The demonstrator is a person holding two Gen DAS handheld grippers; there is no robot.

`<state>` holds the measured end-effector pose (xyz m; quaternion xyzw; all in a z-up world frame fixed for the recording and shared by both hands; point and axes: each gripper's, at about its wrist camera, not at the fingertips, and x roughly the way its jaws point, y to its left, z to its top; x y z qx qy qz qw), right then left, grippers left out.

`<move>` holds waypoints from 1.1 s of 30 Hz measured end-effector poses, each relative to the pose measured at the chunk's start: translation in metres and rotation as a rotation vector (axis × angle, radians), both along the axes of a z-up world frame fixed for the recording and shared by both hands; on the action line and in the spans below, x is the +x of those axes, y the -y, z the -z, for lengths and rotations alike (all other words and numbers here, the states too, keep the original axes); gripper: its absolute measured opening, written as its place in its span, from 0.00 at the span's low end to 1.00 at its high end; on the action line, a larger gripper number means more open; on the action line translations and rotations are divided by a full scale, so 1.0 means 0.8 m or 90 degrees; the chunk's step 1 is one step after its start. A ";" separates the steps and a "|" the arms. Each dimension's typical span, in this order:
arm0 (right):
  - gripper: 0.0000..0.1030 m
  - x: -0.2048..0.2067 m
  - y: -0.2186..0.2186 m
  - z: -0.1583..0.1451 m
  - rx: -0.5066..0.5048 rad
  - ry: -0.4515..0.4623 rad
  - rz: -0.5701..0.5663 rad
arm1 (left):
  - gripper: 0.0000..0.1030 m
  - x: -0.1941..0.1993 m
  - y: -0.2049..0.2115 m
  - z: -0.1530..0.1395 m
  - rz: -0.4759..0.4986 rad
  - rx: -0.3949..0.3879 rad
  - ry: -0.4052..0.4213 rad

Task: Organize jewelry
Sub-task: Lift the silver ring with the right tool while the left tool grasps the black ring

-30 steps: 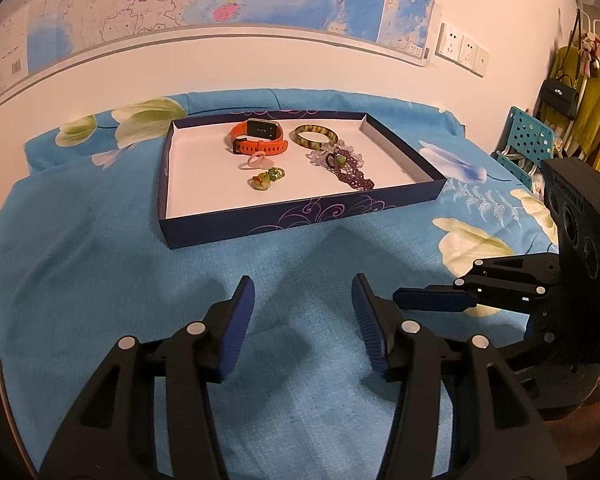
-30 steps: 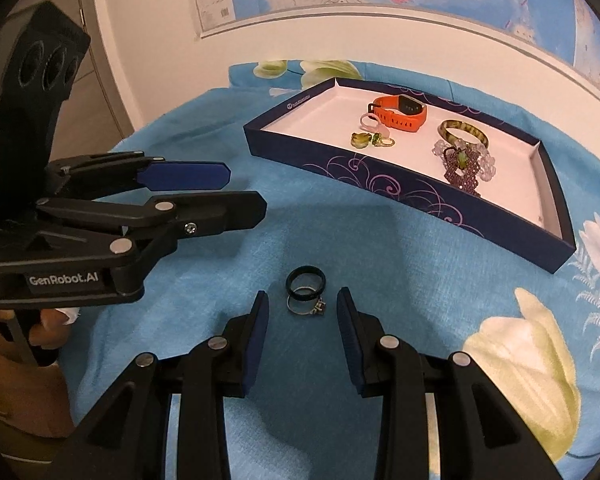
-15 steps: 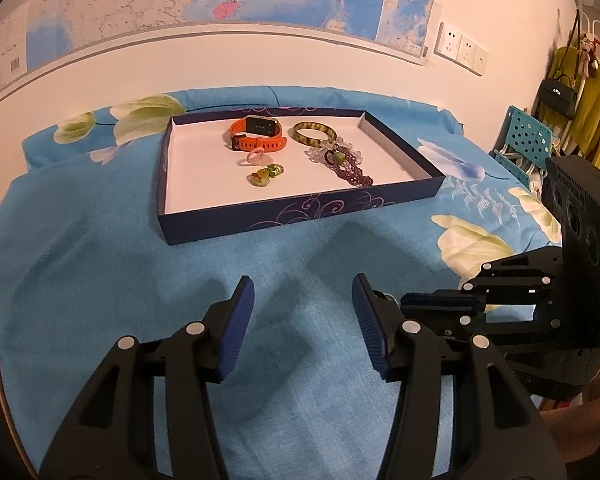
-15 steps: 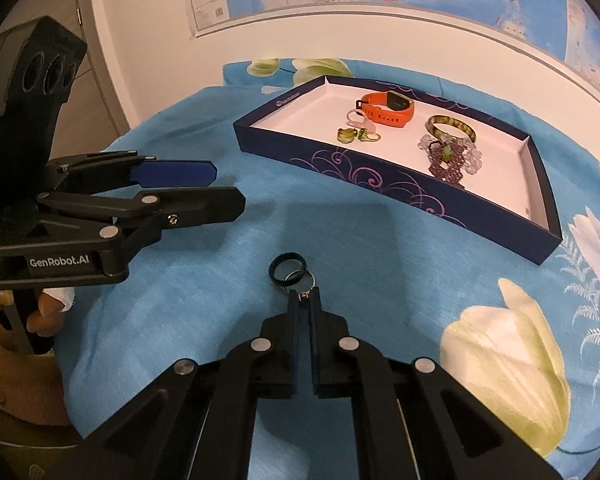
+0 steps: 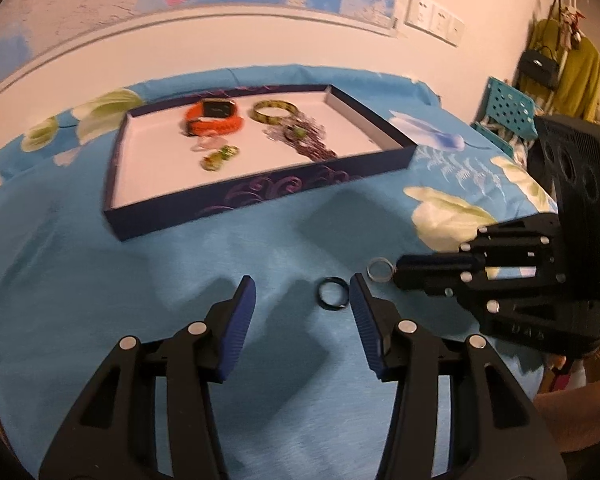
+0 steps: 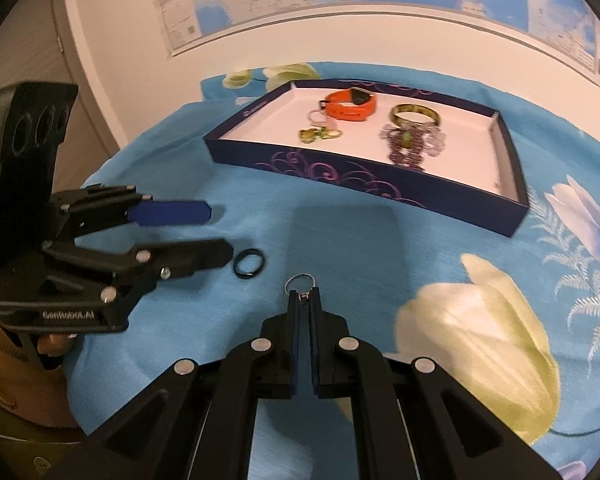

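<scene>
My right gripper (image 6: 303,294) is shut on a silver ring (image 6: 299,281) and holds it just above the blue cloth; the ring also shows at its tip in the left wrist view (image 5: 380,270). A black ring (image 5: 332,293) lies on the cloth, between my left gripper's fingertips and close to the right one; it also shows in the right wrist view (image 6: 249,263). My left gripper (image 5: 302,294) is open and empty. The dark blue tray (image 5: 260,196) behind holds an orange watch (image 5: 214,119), a green bangle (image 5: 275,110), a purple beaded piece (image 5: 308,140) and small rings (image 5: 219,156).
The bed is covered by a blue floral cloth (image 6: 480,320). A wall with a map stands behind the tray. A teal chair (image 5: 508,108) and hanging clothes (image 5: 572,76) are at the far right.
My right gripper has shut on the silver ring and lifted it away from the black ring. My left gripper has moved in so the black ring lies between its fingers.
</scene>
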<state>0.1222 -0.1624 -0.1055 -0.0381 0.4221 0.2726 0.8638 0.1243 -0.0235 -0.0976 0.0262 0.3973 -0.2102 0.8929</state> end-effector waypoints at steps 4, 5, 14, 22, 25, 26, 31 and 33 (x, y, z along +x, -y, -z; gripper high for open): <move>0.03 0.001 0.009 0.001 0.008 -0.004 0.012 | 0.42 0.003 0.012 0.006 0.017 0.005 -0.015; 0.03 0.002 0.010 0.002 0.010 -0.006 0.012 | 0.41 0.005 0.015 0.007 0.022 0.007 -0.020; 0.03 0.004 0.015 0.004 0.025 -0.007 0.018 | 0.35 0.010 0.027 0.013 0.026 0.022 -0.035; 0.03 0.005 0.017 0.004 0.033 -0.008 0.021 | 0.22 0.012 0.024 0.013 0.023 0.022 -0.036; 0.03 0.006 0.017 0.005 0.035 -0.009 0.022 | 0.22 0.011 0.024 0.013 0.023 0.015 -0.037; 0.03 0.006 0.017 0.005 0.036 -0.009 0.022 | 0.22 0.010 0.024 0.013 0.023 0.014 -0.037; 0.03 0.006 0.019 0.004 0.040 -0.008 0.026 | 0.22 0.007 0.022 0.008 0.020 0.008 -0.031; 0.03 0.006 0.020 0.003 0.044 -0.007 0.027 | 0.22 0.006 0.021 0.005 0.018 0.004 -0.028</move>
